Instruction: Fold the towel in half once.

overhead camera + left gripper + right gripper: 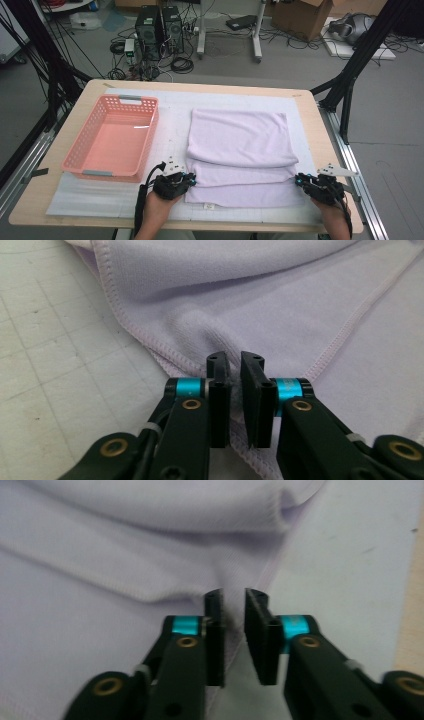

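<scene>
High view: my left gripper (192,178) and right gripper (298,179) pinch the towel's (240,145) side hems between narrow jaws; a basket (80,155) sits left.

My left gripper (191,178) sits low at the near left, forearm coming in from the bottom edge, its fingers (218,390) nearly together and pinching. My right gripper (299,180) mirrors it at the near right, pointing inward, fingers (215,630) likewise drawn close and clamped.
</scene>
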Demonstrator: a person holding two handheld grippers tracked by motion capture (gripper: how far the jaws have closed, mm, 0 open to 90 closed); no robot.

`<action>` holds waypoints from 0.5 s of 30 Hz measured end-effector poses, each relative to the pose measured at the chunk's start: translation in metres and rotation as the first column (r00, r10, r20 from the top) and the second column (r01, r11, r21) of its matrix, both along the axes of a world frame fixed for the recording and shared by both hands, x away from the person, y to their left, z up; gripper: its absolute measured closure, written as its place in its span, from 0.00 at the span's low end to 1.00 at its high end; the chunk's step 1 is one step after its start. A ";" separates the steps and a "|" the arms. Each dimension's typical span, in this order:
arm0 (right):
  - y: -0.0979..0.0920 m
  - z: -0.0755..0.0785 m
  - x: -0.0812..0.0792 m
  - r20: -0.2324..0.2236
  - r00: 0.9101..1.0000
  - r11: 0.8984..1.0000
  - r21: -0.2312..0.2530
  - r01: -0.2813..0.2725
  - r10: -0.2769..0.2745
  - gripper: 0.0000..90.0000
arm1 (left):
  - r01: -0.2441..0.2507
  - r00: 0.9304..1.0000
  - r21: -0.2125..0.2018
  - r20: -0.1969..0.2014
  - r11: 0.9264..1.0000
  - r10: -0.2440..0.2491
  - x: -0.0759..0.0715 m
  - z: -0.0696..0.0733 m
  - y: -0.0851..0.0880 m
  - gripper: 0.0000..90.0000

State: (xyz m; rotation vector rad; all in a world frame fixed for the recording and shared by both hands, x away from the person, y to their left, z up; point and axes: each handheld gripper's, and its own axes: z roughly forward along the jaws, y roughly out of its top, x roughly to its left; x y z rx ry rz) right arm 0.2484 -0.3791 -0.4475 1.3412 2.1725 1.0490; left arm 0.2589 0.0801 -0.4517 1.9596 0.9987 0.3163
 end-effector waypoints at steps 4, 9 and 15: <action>0.001 0.003 -0.003 0.013 1.000 1.000 -0.014 -0.010 0.010 0.99 | -0.012 1.000 -0.072 0.022 0.997 0.013 -0.005 0.002 0.006 0.94; -0.004 0.011 -0.009 0.047 0.999 0.999 0.033 -0.003 0.001 0.99 | -0.004 0.999 -0.128 0.046 0.992 0.010 -0.011 0.007 0.013 0.94; -0.010 0.024 -0.017 0.078 0.996 0.993 0.117 0.032 -0.042 0.82 | 0.005 0.999 -0.164 0.045 0.986 0.002 -0.015 0.006 0.016 0.94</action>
